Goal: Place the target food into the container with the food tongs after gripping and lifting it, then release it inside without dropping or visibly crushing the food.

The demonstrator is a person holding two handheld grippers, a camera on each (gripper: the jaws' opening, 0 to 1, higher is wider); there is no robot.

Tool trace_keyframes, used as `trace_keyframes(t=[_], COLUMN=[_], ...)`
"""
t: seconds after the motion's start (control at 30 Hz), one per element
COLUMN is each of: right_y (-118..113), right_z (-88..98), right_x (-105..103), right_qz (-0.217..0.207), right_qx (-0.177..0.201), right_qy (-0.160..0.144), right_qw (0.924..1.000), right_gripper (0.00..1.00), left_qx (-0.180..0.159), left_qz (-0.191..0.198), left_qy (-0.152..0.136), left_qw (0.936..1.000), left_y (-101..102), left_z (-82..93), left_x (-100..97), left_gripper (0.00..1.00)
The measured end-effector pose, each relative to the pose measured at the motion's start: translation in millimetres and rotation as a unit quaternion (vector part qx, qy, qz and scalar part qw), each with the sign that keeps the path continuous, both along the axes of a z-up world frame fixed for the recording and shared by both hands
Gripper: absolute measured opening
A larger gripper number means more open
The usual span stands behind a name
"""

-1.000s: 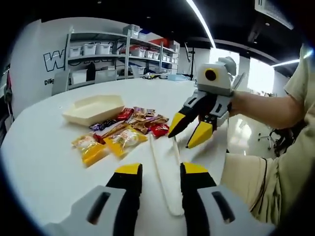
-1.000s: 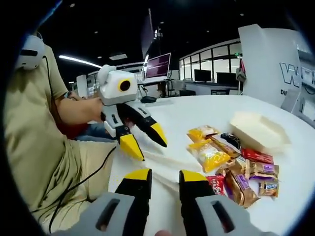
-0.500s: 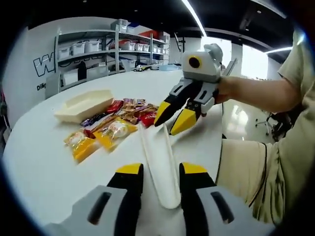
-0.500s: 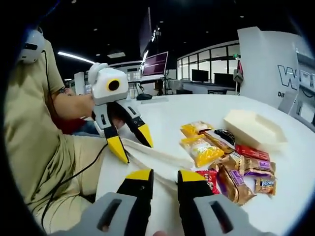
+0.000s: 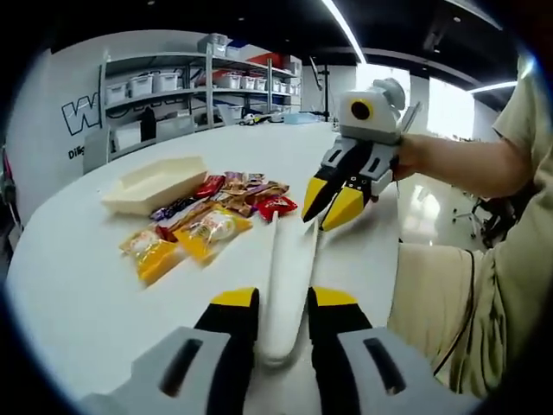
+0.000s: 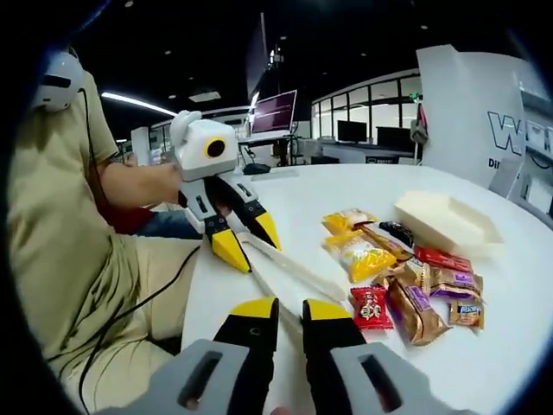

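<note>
Bare table (image 5: 78,285) left of snack packets (image 5: 207,216), packets crowd the path to container (image 5: 151,183)

Wall sign (image 5: 82,111) in left gripper view: big outlined "W", rest cut off, small "Dig" below. Same wall (image 6: 510,130) in right gripper view: "W", "Di". Snack wrappers (image 6: 432,290) unreadable.

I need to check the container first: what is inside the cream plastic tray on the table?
The cream plastic tray looks empty in the part I can see; its near wall hides some of the floor.
</note>
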State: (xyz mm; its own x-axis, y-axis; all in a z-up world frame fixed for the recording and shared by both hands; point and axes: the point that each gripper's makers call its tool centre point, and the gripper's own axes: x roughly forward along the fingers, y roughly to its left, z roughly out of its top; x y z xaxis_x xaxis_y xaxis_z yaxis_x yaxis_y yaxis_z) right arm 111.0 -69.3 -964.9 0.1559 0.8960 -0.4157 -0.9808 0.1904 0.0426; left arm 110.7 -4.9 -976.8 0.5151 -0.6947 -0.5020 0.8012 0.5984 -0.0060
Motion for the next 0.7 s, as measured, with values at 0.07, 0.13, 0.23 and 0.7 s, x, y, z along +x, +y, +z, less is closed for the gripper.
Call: trace_keyframes(t=[0.07, 0.13, 0.23, 0.7], right_y=[-1, -2, -3, -10], right_z=[0.1, 0.1, 0.3, -0.2], right_x=[-1, -3, -5, -11], right_qz=[-0.001, 0.000, 0.001, 0.002], right_qx=[0.001, 0.002, 0.002, -0.005], right_qy=[0.004, 0.004, 0.006, 0.011], right_qw=[1.0000, 1.0000, 1.0000, 0.9999], right_gripper=[0.04, 0.03, 0.03, 0.02], left_qx=[0.001, 0.003, 0.005, 0.004], left_qz=[0.000, 0.000, -0.002, -0.018], left_qy=[-0.001, -0.002, -0.002, -0.002], left_qw=[1.0000, 1.0000, 1.0000, 0.9998], left_y=[1, 1, 1, -5], left_z=[0.0, -0.1, -0.5, -0.2], left_x=[1.6, 3.3, 5.3, 10.6], left_gripper=[0.24, 0.25, 0.26, 0.29])
